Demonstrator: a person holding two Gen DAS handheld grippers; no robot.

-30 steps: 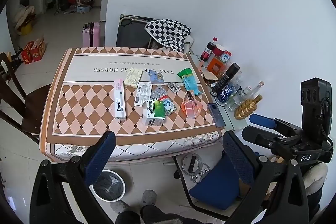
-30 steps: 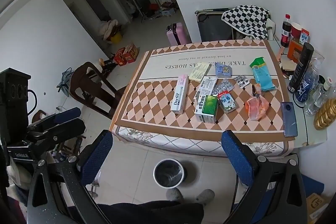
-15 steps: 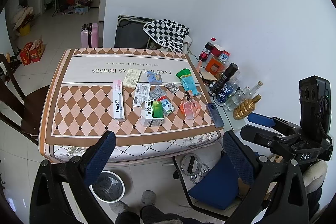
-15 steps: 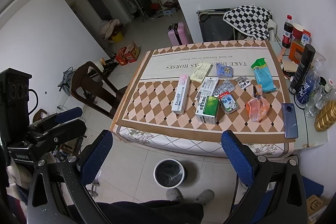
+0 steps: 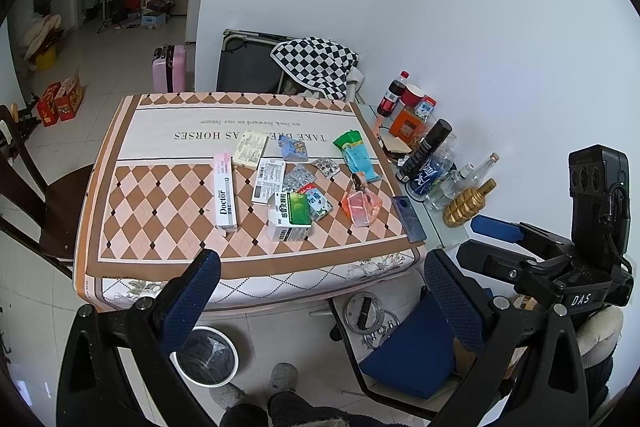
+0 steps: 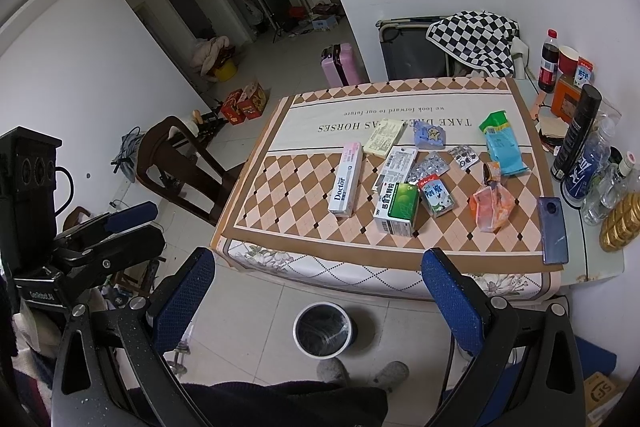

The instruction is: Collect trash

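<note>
Currently, left gripper and right gripper are spread wide, empty; trash bin sits below them, littered table ahead.

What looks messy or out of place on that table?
Medicine boxes, blister packs and crumpled wrappers lie scattered at all angles mid-table. The green-and-white box rests tilted on a neighbour. The phone sits right at the table's corner edge.
</note>
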